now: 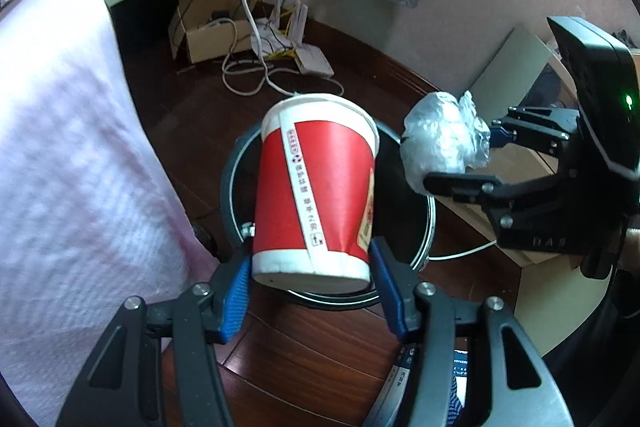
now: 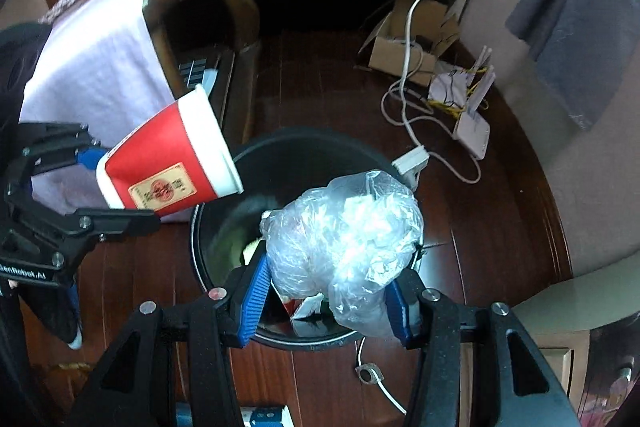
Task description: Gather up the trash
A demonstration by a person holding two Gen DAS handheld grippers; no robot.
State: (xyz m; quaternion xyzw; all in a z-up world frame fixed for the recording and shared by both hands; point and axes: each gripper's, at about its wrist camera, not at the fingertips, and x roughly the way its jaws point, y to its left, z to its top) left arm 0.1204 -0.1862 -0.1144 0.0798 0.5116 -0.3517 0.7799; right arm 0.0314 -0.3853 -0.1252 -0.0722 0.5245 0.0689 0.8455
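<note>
Above round black bin: left gripper clamping red-and-white paper cup; right gripper clamping crumpled clear plastic bag.

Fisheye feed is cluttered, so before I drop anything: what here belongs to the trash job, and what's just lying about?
Job:
- red paper cup, in left gripper
- crumpled plastic bag, in right gripper
- black bin below

Lying about:
- cardboard box
- white cables
- pink towel

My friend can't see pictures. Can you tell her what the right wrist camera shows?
The right claw grips a crumpled clear plastic bag above a round black bin. Left of it, the left claw holds a tilted red paper cup.
</note>
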